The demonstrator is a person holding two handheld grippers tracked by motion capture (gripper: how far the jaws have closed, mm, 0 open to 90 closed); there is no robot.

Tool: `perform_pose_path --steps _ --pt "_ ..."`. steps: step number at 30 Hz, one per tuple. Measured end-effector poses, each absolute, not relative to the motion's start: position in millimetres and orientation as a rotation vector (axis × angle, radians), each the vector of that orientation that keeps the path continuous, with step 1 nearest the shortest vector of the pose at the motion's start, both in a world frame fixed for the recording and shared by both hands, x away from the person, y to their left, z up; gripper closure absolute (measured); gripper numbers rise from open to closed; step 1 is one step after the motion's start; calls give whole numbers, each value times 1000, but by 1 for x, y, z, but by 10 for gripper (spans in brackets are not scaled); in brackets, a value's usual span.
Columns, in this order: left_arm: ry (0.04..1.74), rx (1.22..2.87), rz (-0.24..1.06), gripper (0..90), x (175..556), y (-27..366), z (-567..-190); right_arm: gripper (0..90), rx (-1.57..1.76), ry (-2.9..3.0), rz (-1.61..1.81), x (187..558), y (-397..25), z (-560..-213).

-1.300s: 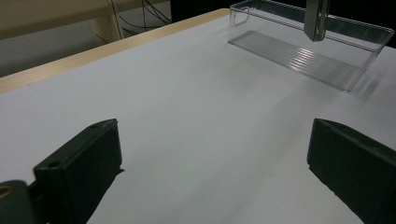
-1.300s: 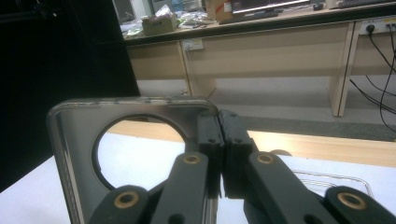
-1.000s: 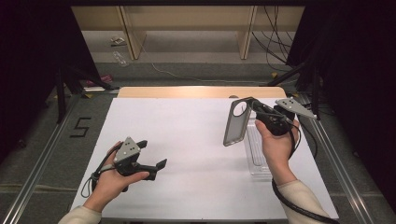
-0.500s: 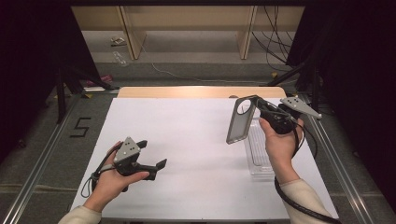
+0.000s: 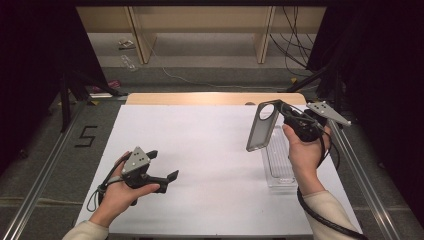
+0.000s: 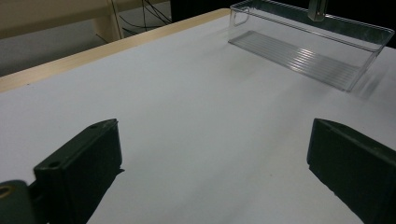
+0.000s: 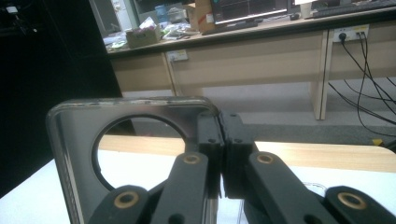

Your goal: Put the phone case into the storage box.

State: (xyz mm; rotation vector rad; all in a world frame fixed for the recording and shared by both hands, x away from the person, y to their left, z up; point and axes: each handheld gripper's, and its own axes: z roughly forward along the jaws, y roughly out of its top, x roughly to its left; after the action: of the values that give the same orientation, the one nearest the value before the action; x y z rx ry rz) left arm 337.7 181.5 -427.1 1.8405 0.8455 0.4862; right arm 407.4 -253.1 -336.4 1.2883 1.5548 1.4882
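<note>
Phone case (image 5: 261, 127) has risen slightly above the tray (image 5: 278, 161), clamped in the right tool (image 5: 286, 116); left tool (image 5: 164, 167) stays apart

High view: above the person's side, facing forward and down over the white table (image 5: 210, 150).
Left gripper view: low, close to the table, facing the clear tray (image 6: 327, 32).
Right gripper view: raised, facing the room's desks.
Shared: the tray (image 5: 278, 160), table.

A glossy smoky-plastic phone case (image 5: 261, 128), a clear ribbed plastic tray (image 5: 278, 161), matt white tabletop (image 5: 210, 150).
</note>
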Motion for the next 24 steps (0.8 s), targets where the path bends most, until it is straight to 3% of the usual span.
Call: perform_pose_path --steps 24 --pt "847 1838 486 29 338 182 -427 888 1307 1522 1477 409 -264 -334"
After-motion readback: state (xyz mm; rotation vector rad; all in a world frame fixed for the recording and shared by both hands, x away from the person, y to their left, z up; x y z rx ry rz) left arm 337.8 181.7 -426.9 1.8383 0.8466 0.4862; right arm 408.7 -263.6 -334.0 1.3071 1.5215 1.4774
